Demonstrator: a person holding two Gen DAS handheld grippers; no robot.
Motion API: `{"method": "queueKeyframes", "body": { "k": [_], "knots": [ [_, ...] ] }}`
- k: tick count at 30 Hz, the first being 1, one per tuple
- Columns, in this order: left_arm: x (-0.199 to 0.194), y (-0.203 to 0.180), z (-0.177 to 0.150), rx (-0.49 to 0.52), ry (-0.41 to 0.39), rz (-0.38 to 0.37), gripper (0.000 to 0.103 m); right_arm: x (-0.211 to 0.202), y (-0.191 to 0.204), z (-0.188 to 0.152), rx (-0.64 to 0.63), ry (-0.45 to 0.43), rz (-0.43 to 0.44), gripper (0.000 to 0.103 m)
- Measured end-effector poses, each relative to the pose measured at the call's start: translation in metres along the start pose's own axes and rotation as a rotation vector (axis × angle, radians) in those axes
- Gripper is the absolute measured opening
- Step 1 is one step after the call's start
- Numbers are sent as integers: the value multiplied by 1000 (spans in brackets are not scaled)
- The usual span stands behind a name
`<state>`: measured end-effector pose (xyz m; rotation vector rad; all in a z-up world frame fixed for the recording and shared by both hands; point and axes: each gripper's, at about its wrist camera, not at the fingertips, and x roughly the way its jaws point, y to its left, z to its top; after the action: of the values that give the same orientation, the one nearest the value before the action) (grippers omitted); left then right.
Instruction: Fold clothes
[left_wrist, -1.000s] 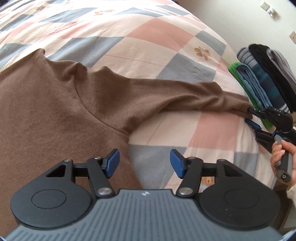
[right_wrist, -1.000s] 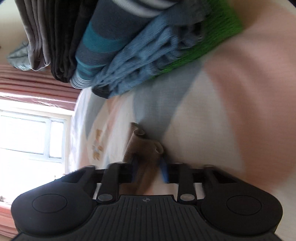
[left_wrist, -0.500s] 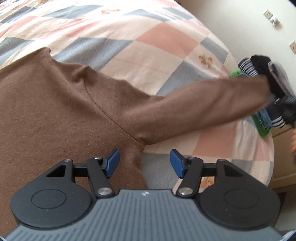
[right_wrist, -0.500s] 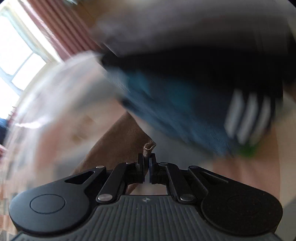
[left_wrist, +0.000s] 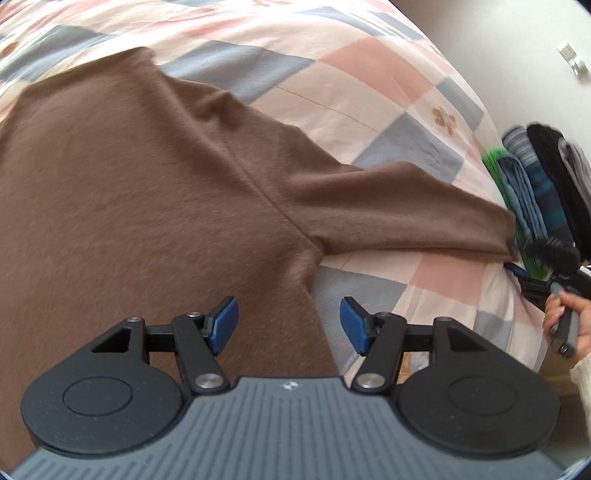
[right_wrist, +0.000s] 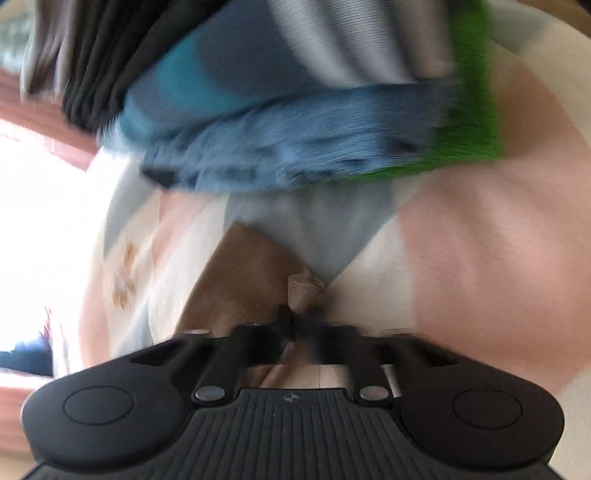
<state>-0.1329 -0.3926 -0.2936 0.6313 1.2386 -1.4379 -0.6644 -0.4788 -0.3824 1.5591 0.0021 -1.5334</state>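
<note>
Now one soft brown sweater (left_wrist: 140, 206) lies flat on the checkered quilt (left_wrist: 369, 74), beside one stack of folded clothes (left_wrist: 535, 184). Left gripper (left_wrist: 288, 325) hovers spread above its hem; right gripper (right_wrist: 301, 325) pinches the sleeve cuff (right_wrist: 304, 291).

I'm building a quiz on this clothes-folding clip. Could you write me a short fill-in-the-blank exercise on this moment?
1. The right gripper is shut on the cuff of the ____ sweater.
2. The jaws of the left gripper stand ____, holding nothing.
3. The sweater lies on a ____ bedspread.
4. The bottom garment in the pile of folded clothes is ____.

Missing words: brown; open; checked; green
</note>
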Motion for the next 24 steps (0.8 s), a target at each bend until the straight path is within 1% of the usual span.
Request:
{"method": "queueKeyframes", "body": {
  "k": [3,4,5,6,8,10,12,15,16,19,21,22,24],
  "knots": [
    [-13,11,-3,-28,-15,22,59,-6,35,2,-84,-31,-68,6],
    [-19,19,-7,-42,-17,36,59,-13,51,-2,-128,-55,-77,5],
    [-26,29,-11,-57,-21,49,59,-22,74,-9,-199,-91,-66,5],
    [-33,38,-15,-72,-24,63,59,-31,103,-17,-283,-127,-42,6],
    [-50,61,-22,-119,-35,84,59,-46,165,-40,-453,-187,34,6],
    [-69,87,-31,-170,-53,101,59,-59,230,-79,-610,-210,153,6],
    [-90,117,-44,-218,-74,118,59,-71,292,-130,-755,-212,286,6],
    [-121,167,-62,-300,-99,129,59,-83,361,-232,-971,-180,475,6],
    [-130,183,-69,-324,-107,129,59,-85,376,-269,-1037,-160,529,6],
    [-158,231,-90,-375,-126,137,59,-78,402,-385,-1213,-70,652,6],
    [-171,263,-103,-404,-132,145,59,-64,398,-464,-1286,40,682,7],
    [-175,278,-110,-421,-131,146,59,-55,387,-500,-1312,109,670,14],
    [-181,309,-123,-455,-122,145,59,-31,361,-563,-1364,264,612,27]
  ]
}}
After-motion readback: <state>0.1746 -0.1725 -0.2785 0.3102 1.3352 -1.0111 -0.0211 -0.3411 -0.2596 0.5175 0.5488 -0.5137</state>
